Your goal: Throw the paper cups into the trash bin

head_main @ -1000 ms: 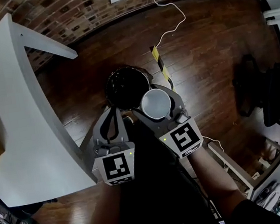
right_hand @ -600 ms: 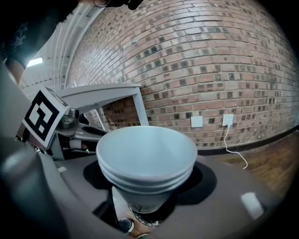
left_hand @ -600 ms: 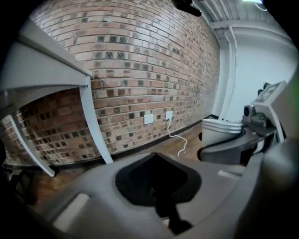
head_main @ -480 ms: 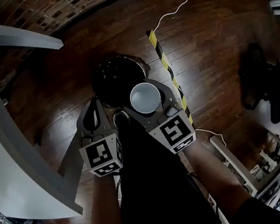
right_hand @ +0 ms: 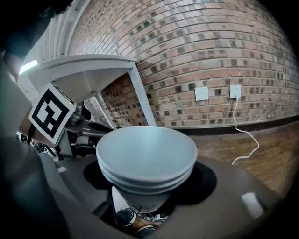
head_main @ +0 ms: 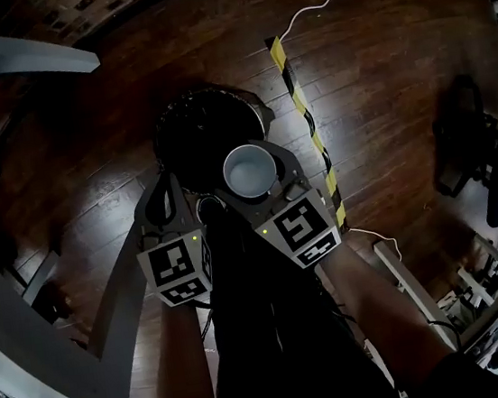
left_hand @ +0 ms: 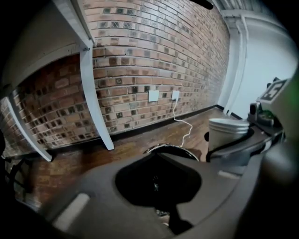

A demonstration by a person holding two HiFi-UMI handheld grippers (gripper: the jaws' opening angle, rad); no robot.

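We found the right gripper (head_main: 250, 164) clamped on the stacked cups (right_hand: 145, 156), which sat over the near rim of the bin (head_main: 193, 130). The left gripper (head_main: 166, 179) was beside it, jaws together and empty.

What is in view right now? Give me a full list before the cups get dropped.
paper cups: one nested stack, white, between the right gripper's jaws, at the bin's near edge
trash bin: one, black, round, on the floor ahead of both grippers
hazard tape: one strip, yellow and black, on the floor right of the bin
cable: one, white, across the floor towards the wall
wall plates: two, white, on the brick wall
table: one, white, far left
dark furniture: black, far right, too dim to identify
left gripper: grey, jaws together, empty
right gripper: grey, closed on the cups
forearms: two, bottom edge
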